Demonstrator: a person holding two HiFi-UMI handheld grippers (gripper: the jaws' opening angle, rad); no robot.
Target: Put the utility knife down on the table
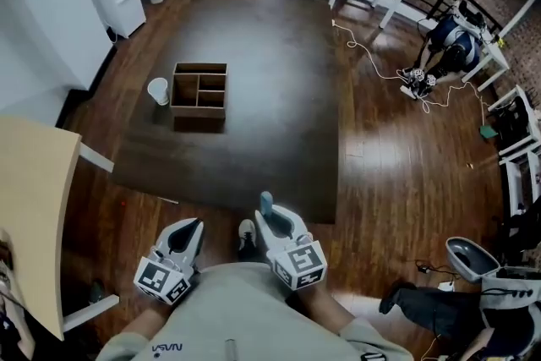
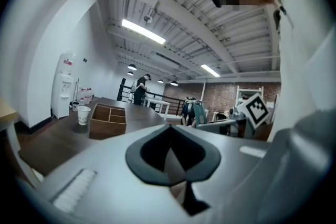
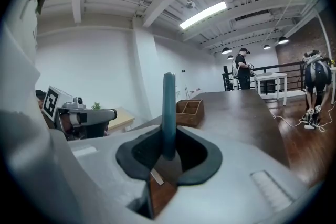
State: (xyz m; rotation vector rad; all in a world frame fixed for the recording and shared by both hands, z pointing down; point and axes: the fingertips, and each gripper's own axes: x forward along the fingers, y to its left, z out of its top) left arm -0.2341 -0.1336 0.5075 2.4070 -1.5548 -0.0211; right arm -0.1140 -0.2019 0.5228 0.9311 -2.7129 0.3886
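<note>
The main risk, as I judge it, is letting go too soon. The right tongs sit close against the person's body, over the wooden floor and short of the near edge of the dark bench. A release here would send the utility knife onto the floor instead of the bench top. Setting it down right at that near edge could also leave it overhanging and let it slide off.

A second risk is the grip itself. The knife stands upright with only its lower end caught, and most of its length rises free above the tongs. Tipping the tongs down towards the bench could make it pivot or slip between the pads. I cannot tell from any view whether the blade is out.

The wooden box and the cup stand well apart from the tongs, far across the bench, so knocking them seems unlikely if the knife goes down on the near bare area.

The right tongs are closed narrowly on the blue handle of the knife, and it touches nothing else. The left tongs are just beside them. Their jaws are together with nothing between them, and they touch no object.
</note>
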